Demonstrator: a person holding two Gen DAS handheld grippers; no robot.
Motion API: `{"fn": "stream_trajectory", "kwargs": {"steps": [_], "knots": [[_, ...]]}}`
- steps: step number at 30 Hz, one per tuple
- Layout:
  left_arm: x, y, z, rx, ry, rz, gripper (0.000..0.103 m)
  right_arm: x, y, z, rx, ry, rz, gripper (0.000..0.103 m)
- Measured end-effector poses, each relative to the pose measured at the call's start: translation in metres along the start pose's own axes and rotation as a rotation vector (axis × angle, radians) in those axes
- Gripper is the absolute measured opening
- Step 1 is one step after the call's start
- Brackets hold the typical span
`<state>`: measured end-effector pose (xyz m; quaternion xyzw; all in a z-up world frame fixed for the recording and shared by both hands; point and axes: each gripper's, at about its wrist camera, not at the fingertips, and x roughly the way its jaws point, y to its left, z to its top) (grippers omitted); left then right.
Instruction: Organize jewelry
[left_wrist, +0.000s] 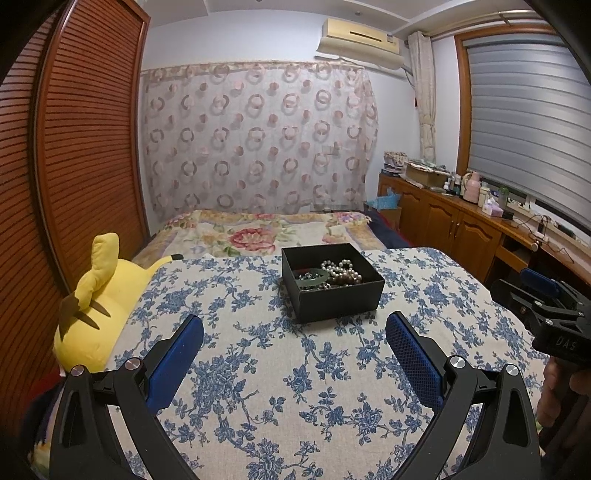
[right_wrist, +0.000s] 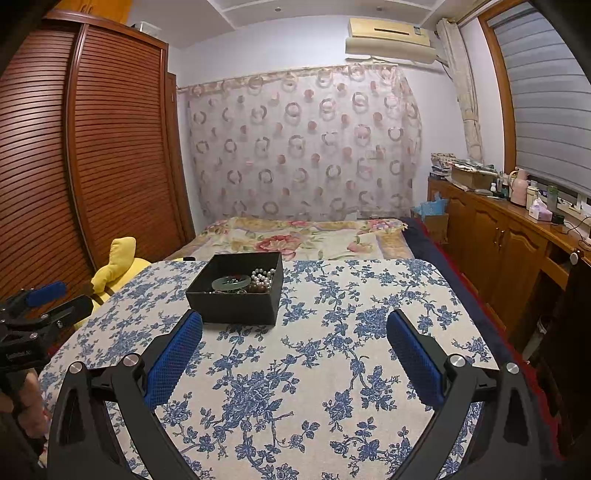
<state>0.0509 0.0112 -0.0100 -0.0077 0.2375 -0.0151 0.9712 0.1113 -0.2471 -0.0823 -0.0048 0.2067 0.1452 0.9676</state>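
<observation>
A black open box (left_wrist: 341, 295) (right_wrist: 236, 302) stands on the blue-flowered cloth, toward its far edge. Inside lie a green bangle (left_wrist: 314, 277) (right_wrist: 231, 283), a string of white pearls (left_wrist: 341, 271) (right_wrist: 263, 277) and some darker beads. My left gripper (left_wrist: 295, 325) is open, held above the cloth just short of the box, nothing between its blue pads. My right gripper (right_wrist: 295, 325) is open too, with the box ahead and to its left. Each gripper shows at the edge of the other's view, held by a hand (left_wrist: 557, 391).
The flowered cloth (left_wrist: 295, 387) covers a table top with rounded far corners. A yellow plush toy (left_wrist: 92, 306) lies at its left edge. Behind is a bed (left_wrist: 258, 232), a louvred wardrobe at left, and a wooden cabinet (right_wrist: 498, 243) with clutter along the right.
</observation>
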Motion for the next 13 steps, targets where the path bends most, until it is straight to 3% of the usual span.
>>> {"fn": "stream_trajectory", "kwargs": {"steps": [13], "knots": [[-0.0023,-0.0004,0.0014,-0.001,-0.007,-0.002,0.095,-0.0002,-0.0001,0.0001,0.0,0.0,0.0,0.101]]}}
